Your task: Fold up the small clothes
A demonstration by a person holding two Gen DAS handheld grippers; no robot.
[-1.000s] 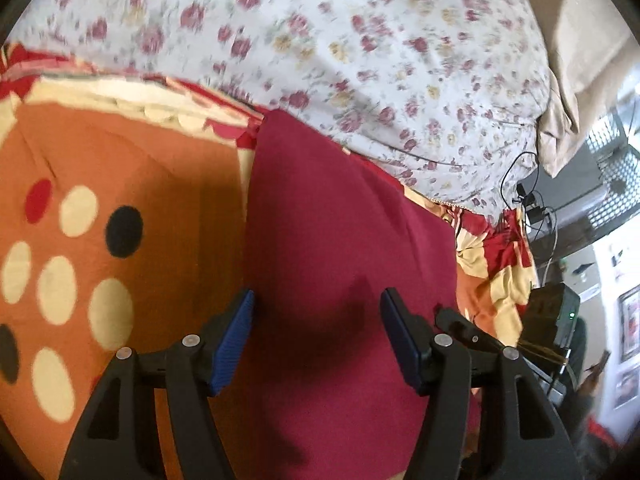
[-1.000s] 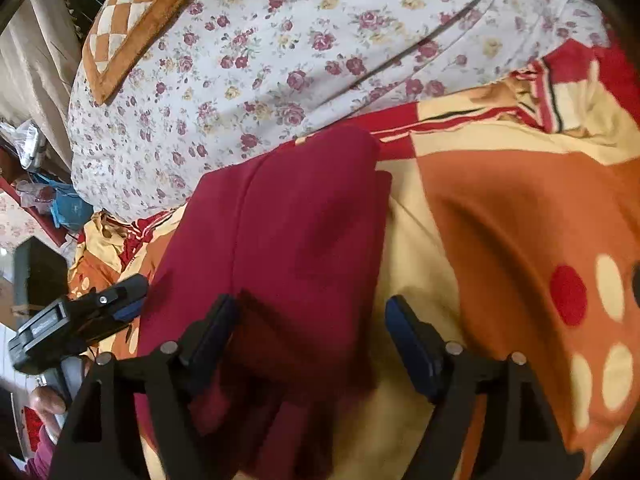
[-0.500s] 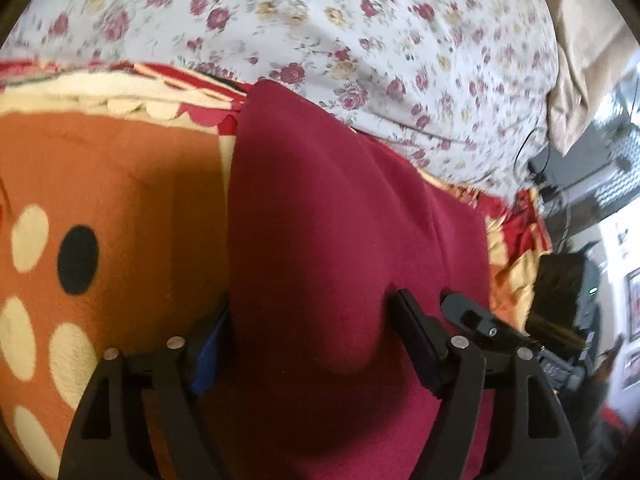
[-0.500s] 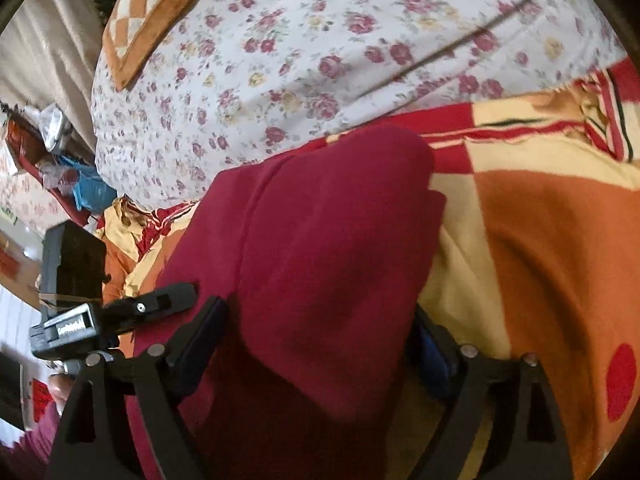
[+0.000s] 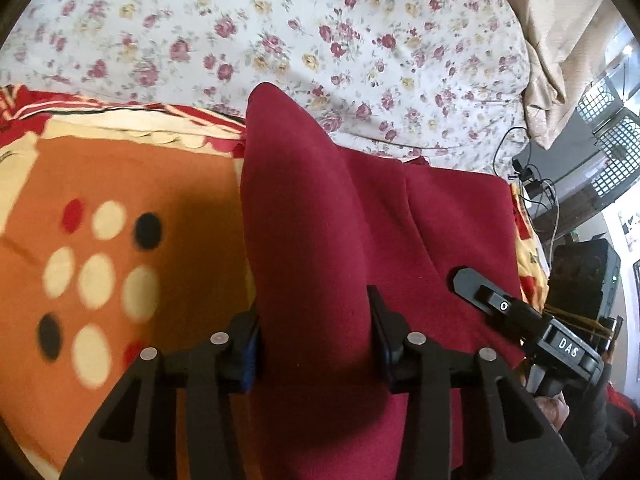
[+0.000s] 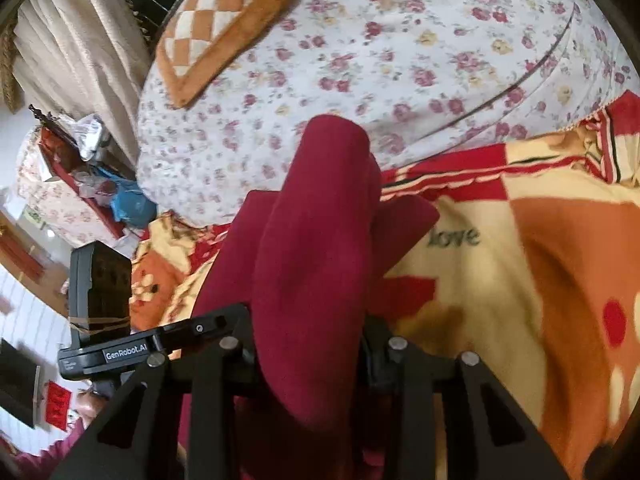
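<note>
The left gripper [image 5: 314,336] and the right gripper [image 6: 308,344] are each closing on a bunched fold of the dark red knitted garment [image 5: 400,240], pads pressing its sides. The garment lies on an orange, cream and red spotted blanket [image 5: 120,184], its far edge lifted toward a white rose-print bedsheet [image 5: 320,32]. A checked orange cushion [image 6: 224,28] sits beyond; beige curtains [image 6: 80,48] hang nearby.

Matte black gripper [image 5: 314,344] arms (silver rivets, blue pads [image 5: 249,354])
</note>
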